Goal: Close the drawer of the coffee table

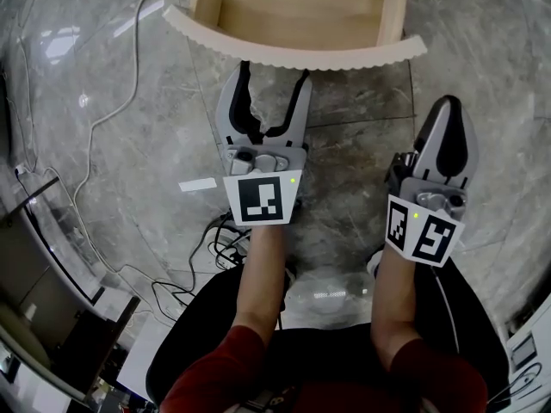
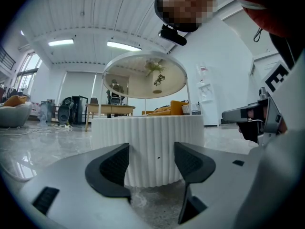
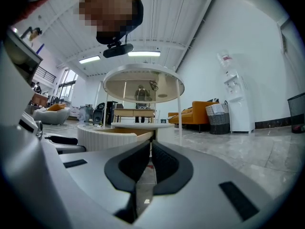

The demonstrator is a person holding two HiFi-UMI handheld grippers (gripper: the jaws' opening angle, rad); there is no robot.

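Drawer is hanging open at the top of the head view. It's a plain light wood box inside, with a white ribbed front that bows out toward me. The front panel is wider than the box and sticks out past it on both sides. The long axis of the box runs straight away from me, and the front runs left to right across the view.

The left gripper is lined up on the middle of that front with its jaws spread wide and nothing between them. In the left gripper view the ribbed face fills the gap ahead, close but not touching, with the coffee table's round top above it.

The right gripper sits lower and off to the right, below the front's right end, with its jaws pressed together and empty.

There's bare grey marble floor all around the front. The cables are well off to the left.
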